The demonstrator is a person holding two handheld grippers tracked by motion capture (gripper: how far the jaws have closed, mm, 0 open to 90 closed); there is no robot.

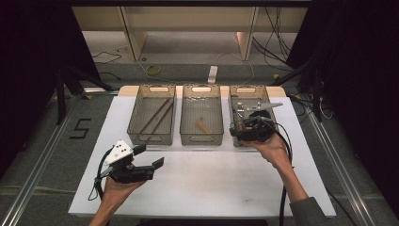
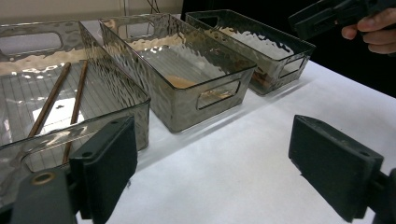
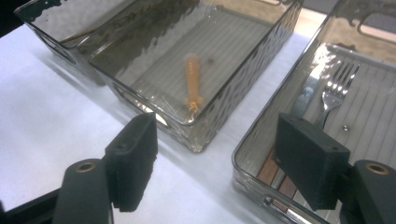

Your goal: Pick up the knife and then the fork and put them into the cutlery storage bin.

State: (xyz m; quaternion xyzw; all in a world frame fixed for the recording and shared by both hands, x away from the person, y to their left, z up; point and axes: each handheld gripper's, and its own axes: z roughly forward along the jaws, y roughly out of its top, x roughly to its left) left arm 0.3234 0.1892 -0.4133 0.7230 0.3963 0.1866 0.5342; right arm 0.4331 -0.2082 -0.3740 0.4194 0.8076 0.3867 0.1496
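High view: three clear bins in a row at far half of white table top (image 1: 202,183). Left bin (image 1: 151,114) with two brown chopsticks (image 1: 157,115) laid diagonally; middle bin (image 1: 202,120) with one short orange piece (image 1: 203,126); right bin (image 1: 251,106) with metal cutlery. Narrow gaps between bins. Near half of table top bare, wide room there. Left gripper (image 1: 151,156) low over bare surface, near front corner of left bin but apart from it, jaws spread, nothing between. Right gripper (image 1: 236,126) over near end of right bin, held in hand (image 1: 269,147), cable trailing off near edge.

Left gripper view: left gripper (image 2: 212,163) jaws wide apart, bare white surface between, nothing clamped. Near wall of left bin (image 2: 116,116) just beyond one jaw. Chopsticks (image 2: 51,98) flat on bin floor.

Right gripper view: right gripper (image 3: 224,154) jaws standing well apart, empty. One jaw over white strip before middle bin (image 3: 196,135), other over near rim of right bin (image 3: 247,172). Fork (image 3: 334,95) flat on right bin floor, not touched. Orange piece (image 3: 193,84) lying inside middle bin.
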